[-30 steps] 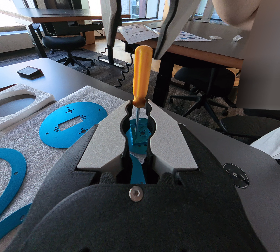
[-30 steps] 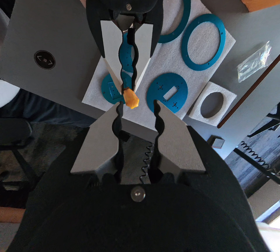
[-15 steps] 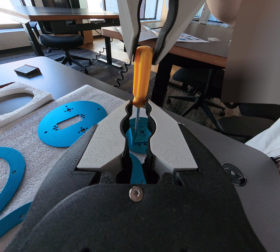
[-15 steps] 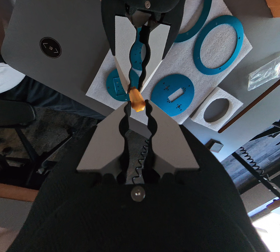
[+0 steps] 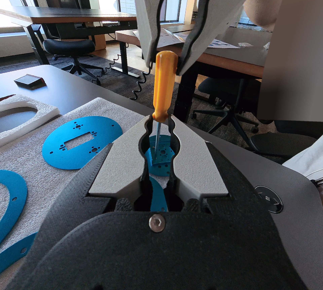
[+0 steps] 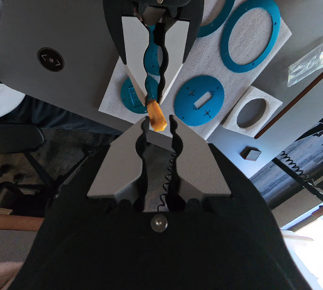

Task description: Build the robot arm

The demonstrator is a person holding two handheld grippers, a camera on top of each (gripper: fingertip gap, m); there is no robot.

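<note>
A screwdriver with an orange handle stands upright, its tip on a blue bracket that sits on a small blue disc. My left gripper is shut on the screwdriver at the base of the handle. My right gripper comes from above, and its fingertips press both sides of the handle's top. The disc lies on a white foam sheet near the table edge.
On the foam lie a blue disc with a rectangular slot and blue rings. A foam block with a round hole, a small black box and a clear plastic bag sit on the grey table. Office chairs and desks stand beyond the edge.
My right gripper has come down over the handle's top and narrowed from wide open to closed around it. The left gripper and the screwdriver have stayed put.
</note>
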